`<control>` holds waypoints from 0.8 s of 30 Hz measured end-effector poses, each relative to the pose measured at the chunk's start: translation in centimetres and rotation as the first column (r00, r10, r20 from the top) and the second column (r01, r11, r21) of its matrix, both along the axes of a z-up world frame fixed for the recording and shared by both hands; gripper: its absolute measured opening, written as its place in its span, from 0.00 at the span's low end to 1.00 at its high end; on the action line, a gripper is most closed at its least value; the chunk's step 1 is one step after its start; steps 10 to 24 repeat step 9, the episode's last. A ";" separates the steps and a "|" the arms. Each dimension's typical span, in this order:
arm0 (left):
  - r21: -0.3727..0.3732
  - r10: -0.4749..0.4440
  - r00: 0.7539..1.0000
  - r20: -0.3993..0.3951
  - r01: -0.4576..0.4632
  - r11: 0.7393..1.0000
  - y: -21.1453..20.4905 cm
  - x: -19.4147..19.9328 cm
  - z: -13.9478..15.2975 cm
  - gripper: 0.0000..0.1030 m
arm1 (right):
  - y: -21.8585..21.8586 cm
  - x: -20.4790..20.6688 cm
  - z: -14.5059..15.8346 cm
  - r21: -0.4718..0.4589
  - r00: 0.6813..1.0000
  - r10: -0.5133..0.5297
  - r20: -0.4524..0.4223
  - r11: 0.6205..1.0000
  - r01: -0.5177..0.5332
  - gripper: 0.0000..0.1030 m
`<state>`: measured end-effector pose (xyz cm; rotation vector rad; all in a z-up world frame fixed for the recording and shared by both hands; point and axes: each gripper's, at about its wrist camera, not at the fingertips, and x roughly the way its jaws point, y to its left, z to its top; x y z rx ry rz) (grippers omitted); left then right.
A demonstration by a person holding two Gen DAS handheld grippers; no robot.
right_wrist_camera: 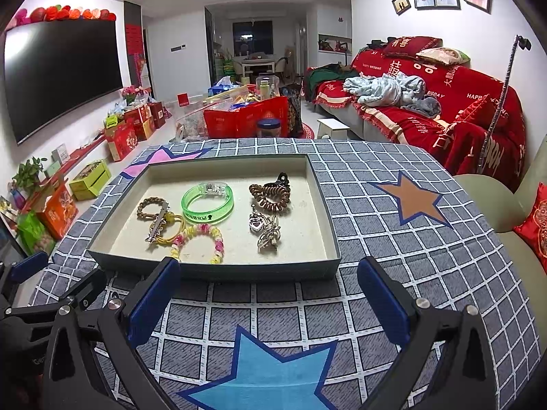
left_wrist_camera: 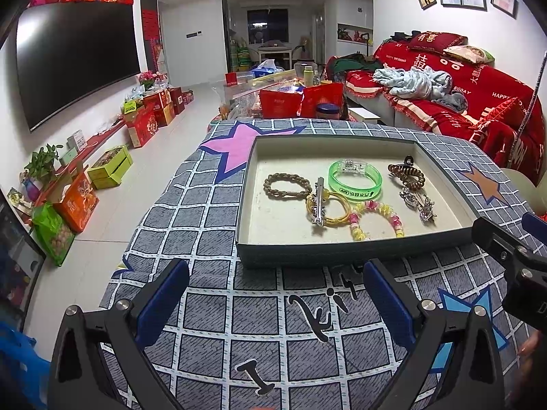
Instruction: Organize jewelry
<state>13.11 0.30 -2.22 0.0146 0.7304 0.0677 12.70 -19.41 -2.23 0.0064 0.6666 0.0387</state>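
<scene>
**Jewelry all sitting in tray, both grippers apart and empty**

Jewelry pieces lie inside a shallow grey tray (left_wrist_camera: 342,249) w/ a pale floor, set on a table under a grey checked cloth (right_wrist_camera: 393,246) printed w/ stars. We hold both grippers just short of the tray's near wall, over the cloth, touching nothing.

Left gripper (left_wrist_camera: 275,299): blue-padded fingers spread wide, nothing btwn them. Right gripper (right_wrist_camera: 268,299): same, jaws wide apart, empty. In the left wrist view we see part of the right gripper at the right edge; in the right wrist view part of the left one shows at the left edge.

Inside the tray, per the right wrist view:
- green translucent bangle (right_wrist_camera: 207,204), near centre, towards the back
- brown braided hair tie (right_wrist_camera: 150,206) at left
- silver clip (right_wrist_camera: 158,222) lying across the braided tie and a yellow hair tie (right_wrist_camera: 172,230)
- pink-and-yellow bead bracelet (right_wrist_camera: 200,242) at front, touching the yellow tie
- brown spiral hair tie (right_wrist_camera: 270,196) at right rear, w/ a dark claw clip (right_wrist_camera: 280,179) at its back edge
- two silver ornaments (right_wrist_camera: 265,230) just in front of the spiral tie; details too small to tell

Behind the table we see a red-covered sofa (right_wrist_camera: 427,116) at right and a wall TV (right_wrist_camera: 58,71) at left.
</scene>
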 end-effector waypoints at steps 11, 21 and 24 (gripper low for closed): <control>-0.002 0.002 1.000 0.008 -0.002 1.000 0.0 -0.2 -0.1 1.00 | 0.1 -0.1 0.0 0.002 1.000 -0.001 0.000 1.000 0.001 1.00; -0.002 0.002 1.000 0.008 -0.002 1.000 0.0 -0.2 -0.1 1.00 | 0.1 -0.1 0.0 0.002 1.000 -0.001 0.000 1.000 0.001 1.00; -0.002 0.002 1.000 0.008 -0.002 1.000 0.0 -0.2 -0.1 1.00 | 0.1 -0.1 0.0 0.002 1.000 -0.001 0.000 1.000 0.001 1.00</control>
